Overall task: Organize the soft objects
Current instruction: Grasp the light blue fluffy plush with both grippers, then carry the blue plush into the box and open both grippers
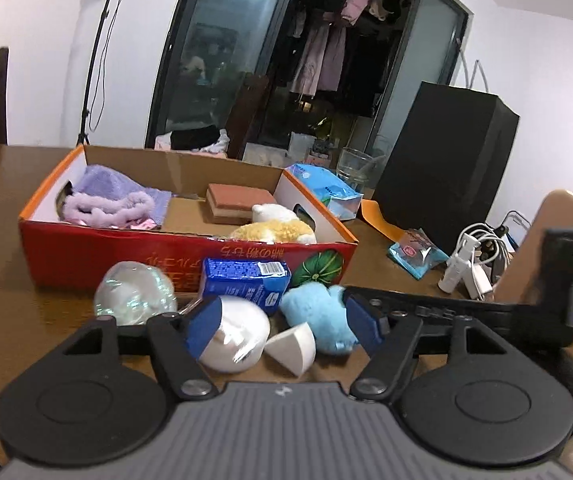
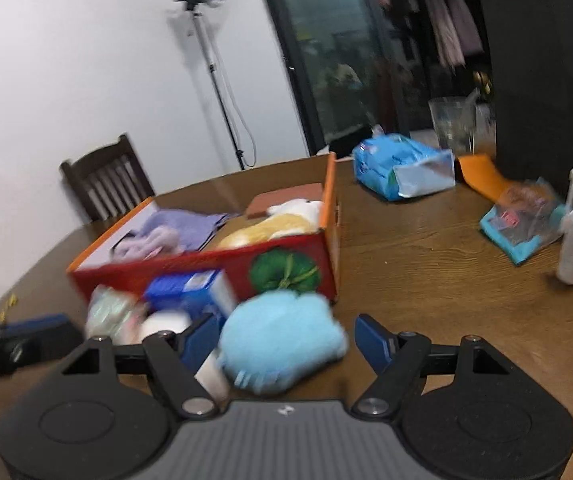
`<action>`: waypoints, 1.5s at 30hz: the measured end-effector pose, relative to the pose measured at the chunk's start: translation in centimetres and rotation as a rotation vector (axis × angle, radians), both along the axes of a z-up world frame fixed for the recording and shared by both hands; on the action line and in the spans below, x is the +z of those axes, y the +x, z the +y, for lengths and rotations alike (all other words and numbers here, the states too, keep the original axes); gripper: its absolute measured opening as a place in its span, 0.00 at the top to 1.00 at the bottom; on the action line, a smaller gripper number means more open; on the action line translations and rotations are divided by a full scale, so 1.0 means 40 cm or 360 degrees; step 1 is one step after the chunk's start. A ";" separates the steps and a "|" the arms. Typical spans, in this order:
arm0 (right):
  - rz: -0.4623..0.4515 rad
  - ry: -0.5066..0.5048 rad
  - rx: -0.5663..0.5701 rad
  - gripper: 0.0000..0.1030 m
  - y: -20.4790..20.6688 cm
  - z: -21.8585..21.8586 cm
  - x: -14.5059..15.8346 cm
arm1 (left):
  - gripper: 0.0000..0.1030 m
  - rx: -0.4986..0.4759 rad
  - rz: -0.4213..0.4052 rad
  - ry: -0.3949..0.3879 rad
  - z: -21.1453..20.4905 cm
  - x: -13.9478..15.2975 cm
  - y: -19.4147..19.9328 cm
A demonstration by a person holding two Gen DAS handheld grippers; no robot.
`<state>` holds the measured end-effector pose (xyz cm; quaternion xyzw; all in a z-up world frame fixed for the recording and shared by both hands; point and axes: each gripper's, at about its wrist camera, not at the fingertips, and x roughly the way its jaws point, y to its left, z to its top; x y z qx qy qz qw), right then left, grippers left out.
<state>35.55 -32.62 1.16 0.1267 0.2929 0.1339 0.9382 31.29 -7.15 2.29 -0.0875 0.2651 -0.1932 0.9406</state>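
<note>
So the left tool (image 1: 282, 326) is being held open over the pile in front of the red box (image 1: 190, 256), nothing gripped; a white foil-wrapped roll (image 1: 238, 332) and a white wedge sponge (image 1: 292, 346) are being framed between its blue pads. The right tool (image 2: 286, 342) is being held open too, with the blue plush (image 2: 282, 344) sitting on the counter (image 2: 426, 272) between its pads, not being squeezed as far as can be told (pretty blurry). A purple towel (image 1: 114, 188), a brown sponge (image 1: 238, 196) and a yellow-white plush (image 1: 274, 228) are being kept inside the box. A blue carton (image 1: 246, 280) is lying just in front of it.
</note>
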 end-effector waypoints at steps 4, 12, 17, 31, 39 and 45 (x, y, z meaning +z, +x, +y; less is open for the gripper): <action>0.0072 0.0028 0.0037 0.28 0.066 0.017 -0.038 | 0.30 0.0022 0.0049 0.0027 -0.010 -0.024 0.027; 0.0069 0.0045 0.0044 0.52 -0.046 -0.040 -0.044 | 0.30 0.0042 0.0115 0.0042 0.019 -0.051 -0.049; 0.0139 0.0247 0.0133 0.61 -0.219 -0.052 -0.059 | 0.29 -0.0076 0.0202 -0.0020 0.030 -0.097 -0.150; 0.0070 0.0338 0.0212 0.58 -0.352 -0.020 -0.061 | 0.34 -0.0130 0.0334 -0.0177 0.025 -0.117 -0.185; 0.0125 0.0371 0.0277 0.62 -0.320 0.009 -0.093 | 0.63 -0.0200 0.0398 -0.0288 0.034 -0.144 -0.178; -0.0012 0.0358 0.0318 0.64 -0.258 0.030 0.011 | 0.64 -0.0194 0.0182 -0.0324 0.058 -0.027 -0.098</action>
